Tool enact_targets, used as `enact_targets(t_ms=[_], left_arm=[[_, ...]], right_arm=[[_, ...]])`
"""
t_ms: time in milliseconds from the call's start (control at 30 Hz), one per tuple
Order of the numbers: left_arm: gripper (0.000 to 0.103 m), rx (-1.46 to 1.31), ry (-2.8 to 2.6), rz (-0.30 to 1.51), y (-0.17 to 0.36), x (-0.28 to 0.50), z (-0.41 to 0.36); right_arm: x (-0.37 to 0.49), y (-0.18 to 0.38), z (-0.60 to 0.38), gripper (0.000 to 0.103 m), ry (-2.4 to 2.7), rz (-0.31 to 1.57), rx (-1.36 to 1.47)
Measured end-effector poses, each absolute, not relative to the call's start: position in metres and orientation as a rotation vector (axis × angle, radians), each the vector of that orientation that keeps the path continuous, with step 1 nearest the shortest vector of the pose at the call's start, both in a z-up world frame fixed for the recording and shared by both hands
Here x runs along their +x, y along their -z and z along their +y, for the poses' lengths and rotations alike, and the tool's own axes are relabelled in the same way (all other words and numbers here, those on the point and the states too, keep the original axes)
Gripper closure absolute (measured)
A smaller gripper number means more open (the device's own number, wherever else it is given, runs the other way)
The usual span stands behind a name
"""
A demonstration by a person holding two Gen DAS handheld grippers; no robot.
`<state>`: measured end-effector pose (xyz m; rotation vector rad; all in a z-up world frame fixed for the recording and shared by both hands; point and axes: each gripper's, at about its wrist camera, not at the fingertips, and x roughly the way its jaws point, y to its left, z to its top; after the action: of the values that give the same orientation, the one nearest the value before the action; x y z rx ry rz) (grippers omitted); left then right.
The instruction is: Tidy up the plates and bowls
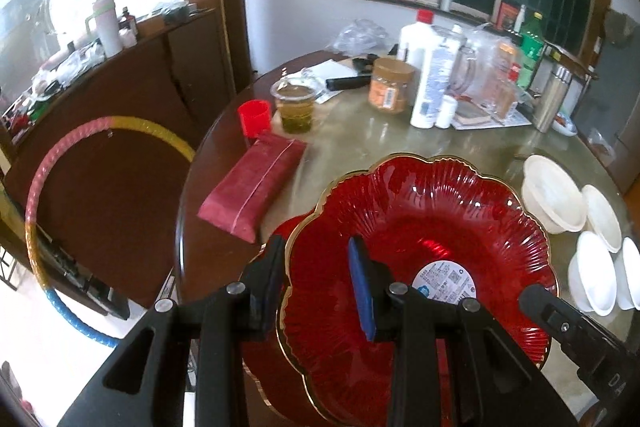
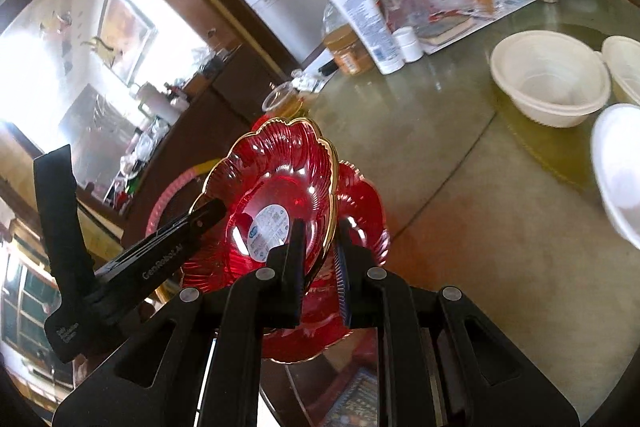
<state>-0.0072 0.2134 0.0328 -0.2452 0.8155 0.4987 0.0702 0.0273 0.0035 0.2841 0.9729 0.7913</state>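
Observation:
A red glass plate [image 1: 420,219] with a gold scalloped rim and a round label hangs tilted above the round table [image 1: 360,143], held from two sides. My left gripper [image 1: 316,245] is shut on its left rim, and my right gripper [image 2: 320,227] is shut on its near rim [image 2: 326,187]. Each wrist view shows the other gripper's finger on the plate: the right one [image 1: 538,297], the left one [image 2: 210,214]. A second red plate [image 2: 362,199] lies just beneath, peeking out at the left [image 1: 280,233]. Several white bowls [image 1: 552,195] stand to the right [image 2: 548,79].
A dark red packet [image 1: 256,183], a red cup [image 1: 254,115] and a glass of tea [image 1: 296,103] stand left of the plates. Bottles and jars [image 1: 432,79] crowd the far side. A coloured hoop [image 1: 108,123] leans on a cabinet beyond the table's left edge.

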Motion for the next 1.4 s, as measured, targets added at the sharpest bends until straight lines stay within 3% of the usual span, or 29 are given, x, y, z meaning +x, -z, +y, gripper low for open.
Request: enact_targets(t_ms=[433, 1400], left_arm=[[0.071, -0.236, -0.53, 0.917, 0.009, -0.008, 0.224], [0.071, -0.133, -0.591, 0.944, 0.022, -0.001, 0.217]], right_arm=[[0.079, 0.024, 0.052, 0.089, -0.767, 1.049, 0.178], [0.084, 0.038, 0.076, 0.088, -0.732, 1.101, 0.009]])
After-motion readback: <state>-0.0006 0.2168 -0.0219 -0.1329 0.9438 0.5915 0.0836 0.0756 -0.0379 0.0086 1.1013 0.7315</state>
